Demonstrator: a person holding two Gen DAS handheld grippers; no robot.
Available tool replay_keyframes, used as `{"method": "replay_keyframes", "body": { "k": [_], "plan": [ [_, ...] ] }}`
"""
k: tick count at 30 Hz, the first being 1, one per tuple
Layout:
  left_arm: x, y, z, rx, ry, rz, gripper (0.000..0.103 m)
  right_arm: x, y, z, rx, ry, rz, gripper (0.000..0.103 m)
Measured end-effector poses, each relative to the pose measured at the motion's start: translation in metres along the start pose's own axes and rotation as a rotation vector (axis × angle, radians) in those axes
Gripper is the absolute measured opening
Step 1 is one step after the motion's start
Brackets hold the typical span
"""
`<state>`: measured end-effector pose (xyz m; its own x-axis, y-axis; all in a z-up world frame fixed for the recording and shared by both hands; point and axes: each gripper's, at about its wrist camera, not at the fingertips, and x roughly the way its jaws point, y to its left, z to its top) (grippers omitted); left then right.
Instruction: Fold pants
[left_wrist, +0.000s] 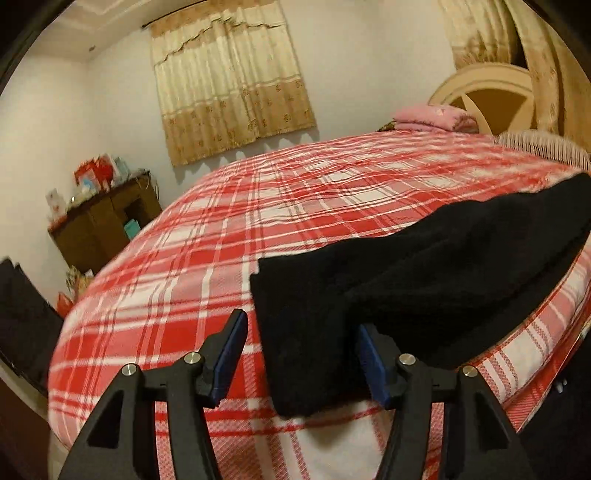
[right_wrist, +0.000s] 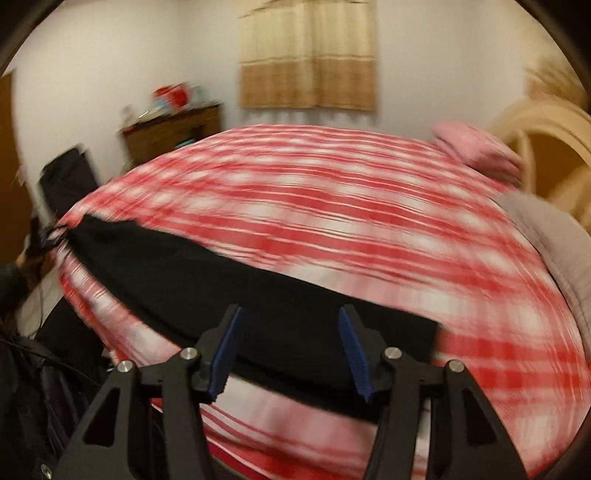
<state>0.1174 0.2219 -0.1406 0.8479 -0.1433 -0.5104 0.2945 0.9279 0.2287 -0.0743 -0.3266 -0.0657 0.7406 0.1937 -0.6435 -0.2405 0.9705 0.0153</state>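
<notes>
A: Black fabric pants (left_wrist: 424, 273) lie flat on the red and white plaid bed cover (left_wrist: 221, 236), near its front edge. The left gripper (left_wrist: 301, 354) stands half open at their end; the cloth lies loose between the blue pads, not pinched.

B: And to the right?

A: The right gripper (right_wrist: 290, 354) is half open too, over the other end, holding nothing. That view is blurred.
</notes>
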Motion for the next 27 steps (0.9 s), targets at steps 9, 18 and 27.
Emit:
{"method": "replay_keyframes", "body": {
  "k": [9,18,27],
  "plan": [
    [0.002,-0.014,0.003,0.104,0.010,-0.019,0.021,0.153,0.157,0.043,-0.263,0.140,0.224,0.057],
    [0.002,-0.006,0.004,0.102,0.004,-0.046,0.020,0.204,0.225,0.031,-0.467,0.183,0.225,0.048],
    [-0.007,0.000,0.009,0.113,-0.018,-0.083,0.010,0.203,0.232,0.035,-0.494,0.202,0.216,0.008]
  ]
}}
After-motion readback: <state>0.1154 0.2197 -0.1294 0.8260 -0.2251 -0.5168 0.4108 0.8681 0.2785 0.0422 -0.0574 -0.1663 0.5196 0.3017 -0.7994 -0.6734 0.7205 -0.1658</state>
